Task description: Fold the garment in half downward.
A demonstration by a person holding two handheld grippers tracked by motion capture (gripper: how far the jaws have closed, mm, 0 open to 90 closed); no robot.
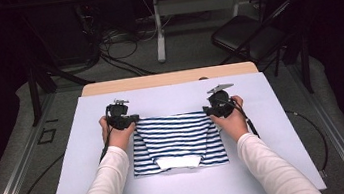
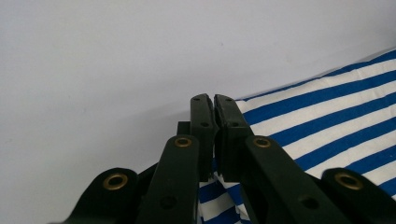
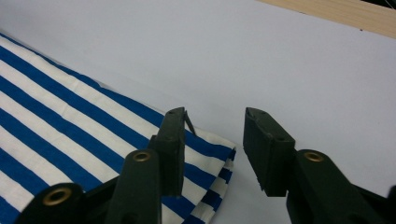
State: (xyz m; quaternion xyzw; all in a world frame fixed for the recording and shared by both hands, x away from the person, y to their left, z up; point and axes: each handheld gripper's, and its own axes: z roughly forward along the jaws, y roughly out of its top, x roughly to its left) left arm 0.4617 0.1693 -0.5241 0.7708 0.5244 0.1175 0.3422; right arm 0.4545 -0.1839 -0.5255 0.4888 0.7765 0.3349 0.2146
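Pinching the striped shirt point(image 2: 327, 116) at its far corner, the left gripper point(image 2: 214, 100) is clamped closed; the right gripper point(image 3: 215, 121) gapes wide, straddling the opposite corner.

From my station the high view is evenly lit from above: the white board point(image 1: 182, 186) reads bright, while the floor and the room beyond it fall off into near black. The picture is soft and low in detail, with dark corners. Shadows are faint, just a thin one hugging the striped cloth point(image 1: 178, 139) between the two tongs.

In the left gripper view the left tongs point(image 2: 214, 100) are sharp at the tips but blurred at the bottom edge; a soft grey shadow spreads on the board to their left. In the right gripper view the right tongs point(image 3: 215, 116) show mild sheen, no glare, and stripes beside them stay crisp.
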